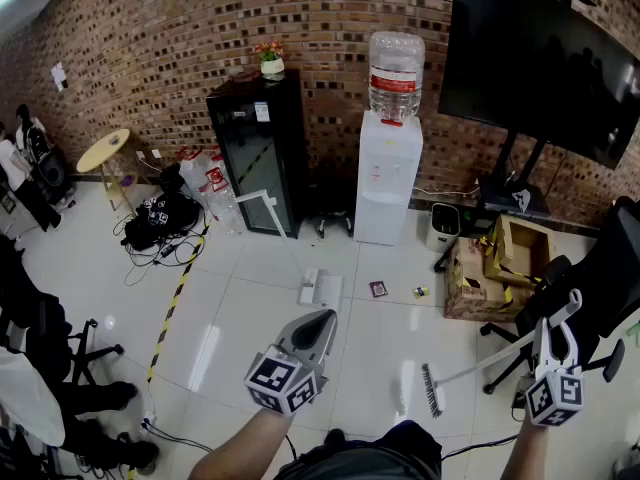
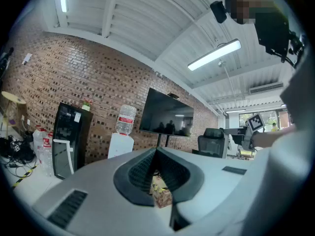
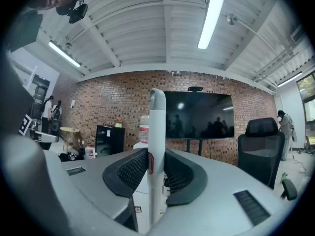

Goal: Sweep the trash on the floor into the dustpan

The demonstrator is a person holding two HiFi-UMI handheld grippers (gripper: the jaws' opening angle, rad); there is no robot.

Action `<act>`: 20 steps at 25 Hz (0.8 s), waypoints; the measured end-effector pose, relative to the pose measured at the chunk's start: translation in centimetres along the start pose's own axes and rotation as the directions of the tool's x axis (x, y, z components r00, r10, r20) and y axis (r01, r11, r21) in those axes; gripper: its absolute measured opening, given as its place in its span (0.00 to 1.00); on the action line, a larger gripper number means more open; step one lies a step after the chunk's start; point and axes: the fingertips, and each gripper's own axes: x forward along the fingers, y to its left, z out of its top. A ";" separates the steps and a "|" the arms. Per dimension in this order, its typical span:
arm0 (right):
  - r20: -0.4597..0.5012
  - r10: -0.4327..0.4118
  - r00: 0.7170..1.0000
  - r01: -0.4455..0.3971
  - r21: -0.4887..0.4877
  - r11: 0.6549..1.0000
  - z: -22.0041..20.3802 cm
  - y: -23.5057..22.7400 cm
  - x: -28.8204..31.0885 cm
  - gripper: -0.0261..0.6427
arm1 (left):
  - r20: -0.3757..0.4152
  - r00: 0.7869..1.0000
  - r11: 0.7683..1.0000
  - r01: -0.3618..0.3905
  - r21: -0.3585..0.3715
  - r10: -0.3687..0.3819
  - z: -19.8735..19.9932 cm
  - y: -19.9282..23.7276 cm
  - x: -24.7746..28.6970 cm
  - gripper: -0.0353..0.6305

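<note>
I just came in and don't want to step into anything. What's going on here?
A person looks ready to sweep. The right gripper is shut on the broom by its white handle, brush head low near their feet. The left gripper is shut and empty. The dustpan stands farther ahead on the floor, two small bits of trash lying unswept to its right.

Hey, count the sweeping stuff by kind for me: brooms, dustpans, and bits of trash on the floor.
Broom: 1
Dustpan: 1
Trash pieces: 2, one dark square and one smaller bit
Total: 4
</note>
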 end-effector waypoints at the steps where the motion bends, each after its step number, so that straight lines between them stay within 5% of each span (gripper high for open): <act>1: -0.002 0.004 1.000 -0.004 0.003 1.000 0.0 0.4 0.8 0.23 | -0.003 1.000 1.000 -0.005 -0.005 0.005 0.1 0.8 0.5 0.06; 20: 0.037 0.216 0.976 -0.218 0.049 0.975 0.1 0.5 21.2 0.23 | -0.090 0.991 0.994 -0.091 0.067 0.097 3.9 8.8 19.3 0.06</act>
